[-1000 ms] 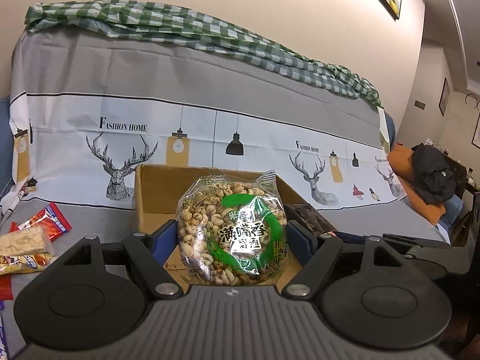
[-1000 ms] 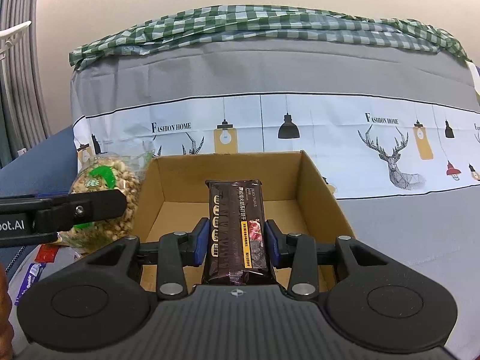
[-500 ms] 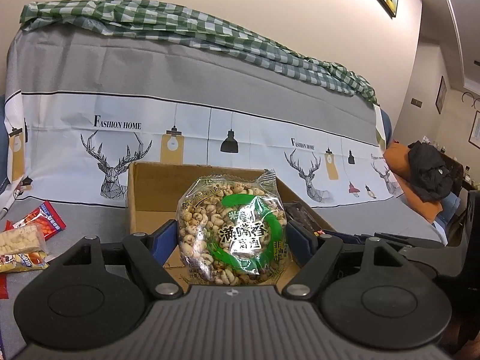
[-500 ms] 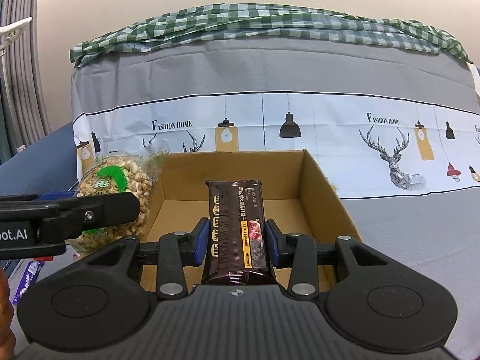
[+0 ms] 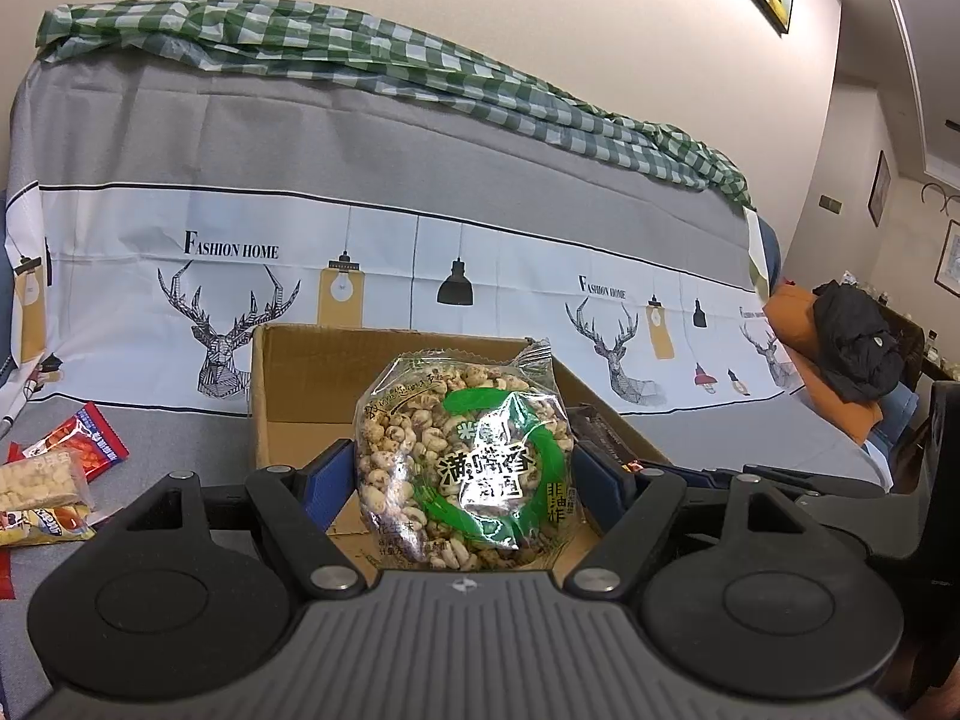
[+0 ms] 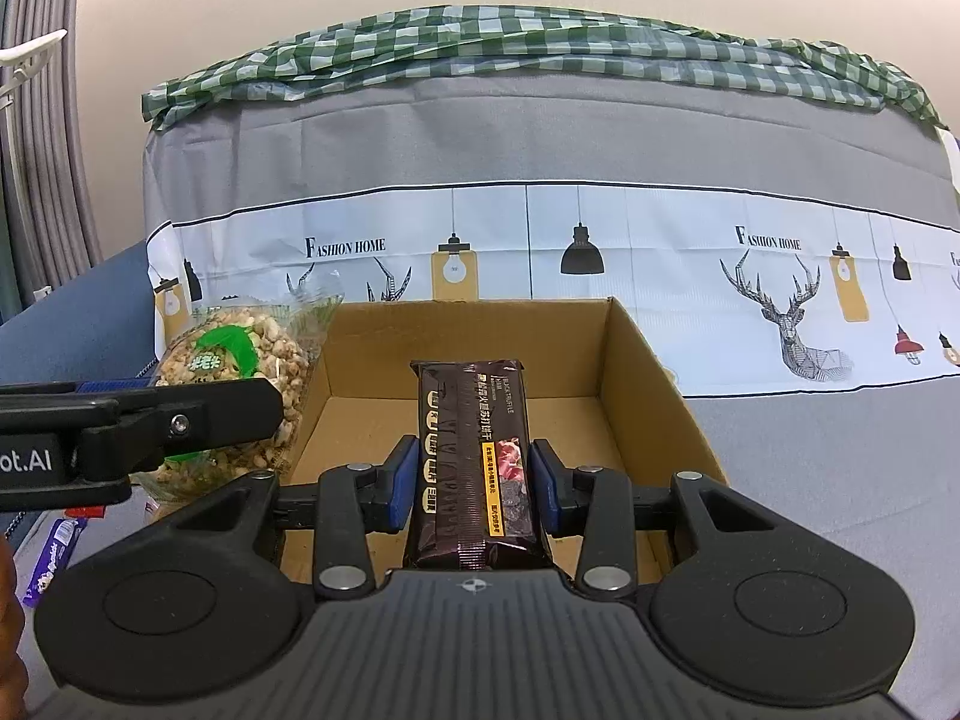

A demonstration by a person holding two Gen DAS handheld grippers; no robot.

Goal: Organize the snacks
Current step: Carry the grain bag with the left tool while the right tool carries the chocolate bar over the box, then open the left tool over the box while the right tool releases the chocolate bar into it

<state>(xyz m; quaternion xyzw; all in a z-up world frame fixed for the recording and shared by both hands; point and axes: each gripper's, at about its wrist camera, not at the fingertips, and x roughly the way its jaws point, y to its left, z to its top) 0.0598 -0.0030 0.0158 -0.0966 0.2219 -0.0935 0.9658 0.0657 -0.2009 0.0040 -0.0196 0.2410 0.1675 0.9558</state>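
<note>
My left gripper [image 5: 465, 468] is shut on a clear bag of puffed grain with a green ring label [image 5: 465, 456] and holds it over the near left part of an open cardboard box [image 5: 288, 384]. The bag also shows in the right wrist view [image 6: 234, 372] at the box's left wall. My right gripper [image 6: 474, 474] is shut on a dark brown snack bar packet [image 6: 471, 456] held upright over the box [image 6: 648, 396], whose floor looks bare. The packet's edge shows in the left wrist view [image 5: 603, 435].
The box stands on a grey cloth-covered sofa seat [image 6: 840, 480]. Loose snack packets lie left of the box: a red one [image 5: 84, 441], a pale one [image 5: 39, 480], and a purple one [image 6: 54, 552]. A green checked cloth [image 6: 540, 54] drapes the backrest.
Both grippers have moved slightly forward over the box with their snacks. The puffed grain bag has come closer to the box's left wall.
</note>
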